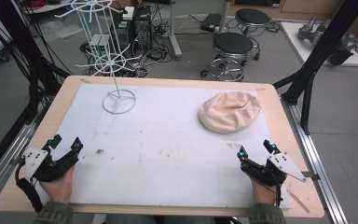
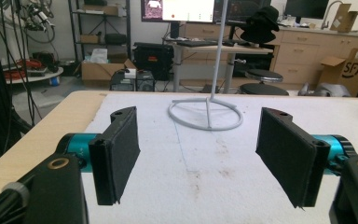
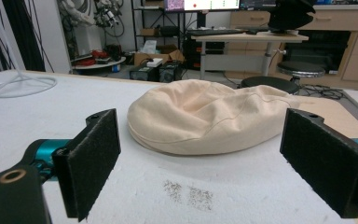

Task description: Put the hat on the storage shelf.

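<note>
A soft cream beret (image 1: 230, 112) lies flat on the white mat (image 1: 168, 154) that covers the tabletop (image 1: 70, 88), on the far right part of the mat. A white wire hat stand (image 1: 116, 70) rises from its ring foot on the far left part of the mat, well apart from the beret. The right gripper (image 1: 257, 150) rests near the beret, on the side close to the person, and its fingers (image 3: 91, 158) stand wide with nothing between them. The right gripper view looks straight at the beret (image 3: 209, 116), which lies a little way ahead of the open fingers. The left gripper (image 1: 65, 144) rests far from the beret, at the near left edge of the mat, and its fingers (image 2: 121, 149) are wide and hold nothing too; it faces the stand (image 2: 209, 112). The job in hand looks like picking up the beret, most likely to put it on the stand. To do it well, the right gripper should slide forward low over the mat, take the near rim of the beret between its fingers, and pinch a good fold of cloth so it does not slip. A cardboard box (image 2: 349, 70) behind the tabletop has the letters "SF" on it.
</note>
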Motion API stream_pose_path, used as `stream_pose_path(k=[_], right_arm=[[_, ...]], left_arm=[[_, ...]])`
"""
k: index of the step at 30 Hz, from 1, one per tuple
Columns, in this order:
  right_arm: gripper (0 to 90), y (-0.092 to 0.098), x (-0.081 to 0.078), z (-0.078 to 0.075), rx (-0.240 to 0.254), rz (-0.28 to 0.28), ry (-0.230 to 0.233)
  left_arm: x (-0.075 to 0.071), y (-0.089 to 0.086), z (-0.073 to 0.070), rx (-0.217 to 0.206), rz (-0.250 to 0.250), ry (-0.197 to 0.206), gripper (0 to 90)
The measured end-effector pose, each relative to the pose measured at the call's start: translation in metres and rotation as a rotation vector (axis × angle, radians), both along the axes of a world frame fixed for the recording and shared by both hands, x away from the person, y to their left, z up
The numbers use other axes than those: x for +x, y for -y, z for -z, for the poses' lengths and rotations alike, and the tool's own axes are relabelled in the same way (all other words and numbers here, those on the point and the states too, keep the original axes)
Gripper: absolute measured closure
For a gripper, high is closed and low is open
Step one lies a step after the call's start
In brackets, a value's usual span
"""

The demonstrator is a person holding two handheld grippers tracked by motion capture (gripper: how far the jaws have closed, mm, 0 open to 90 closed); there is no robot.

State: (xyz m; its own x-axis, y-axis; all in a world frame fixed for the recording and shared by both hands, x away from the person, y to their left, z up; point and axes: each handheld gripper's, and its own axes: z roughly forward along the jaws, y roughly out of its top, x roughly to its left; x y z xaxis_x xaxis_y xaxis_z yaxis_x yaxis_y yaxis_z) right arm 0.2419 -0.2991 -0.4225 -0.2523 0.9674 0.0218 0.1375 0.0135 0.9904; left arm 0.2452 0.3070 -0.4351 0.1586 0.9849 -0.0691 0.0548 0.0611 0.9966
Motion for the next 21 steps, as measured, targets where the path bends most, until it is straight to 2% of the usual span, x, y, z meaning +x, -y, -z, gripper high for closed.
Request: stream_pose_path(k=[11,21], right_arm=[[11.0,-0.0002,0.0004,0.0003,0.000,0.003,-0.004],[11.0,0.0006,0.0003,0.0002,0.002,0.007,-0.007]], left_arm=[[0.0007,-0.0001,0.0002,-0.008,0.014,0.001,28.2],[0.0021,-0.0003,0.0007,-0.010,0.010,-0.016,28.2]])
